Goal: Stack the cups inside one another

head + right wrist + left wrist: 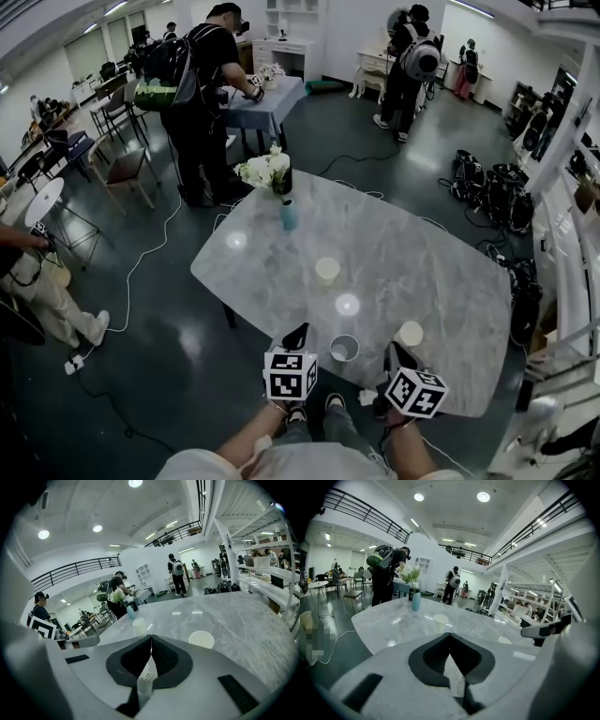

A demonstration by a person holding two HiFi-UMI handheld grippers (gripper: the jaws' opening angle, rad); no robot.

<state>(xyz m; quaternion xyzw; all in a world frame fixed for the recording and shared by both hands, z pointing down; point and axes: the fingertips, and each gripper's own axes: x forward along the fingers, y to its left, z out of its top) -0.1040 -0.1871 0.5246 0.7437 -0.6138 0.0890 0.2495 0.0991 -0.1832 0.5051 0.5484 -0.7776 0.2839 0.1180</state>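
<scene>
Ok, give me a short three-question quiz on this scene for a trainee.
1. How many cups are on the table?
2. True or false: one cup already sits inside another.
3. Whose jaws are shut? A: left only. B: right only. C: both.
Key: 1. Three: far cup, near cup, right cup. 2. False. 3. C: left gripper and right gripper.

- Marble table (pixel 441 281): in the head view, stretches of its near edge lie behind the left gripper (pixel 296 337) and the right gripper (pixel 398 354).
- Near-right cup (pixel 201 639): its lower part is covered by the right gripper's body.
- The person's forearms (pixel 246 448): cut off at the bottom edge.
</scene>
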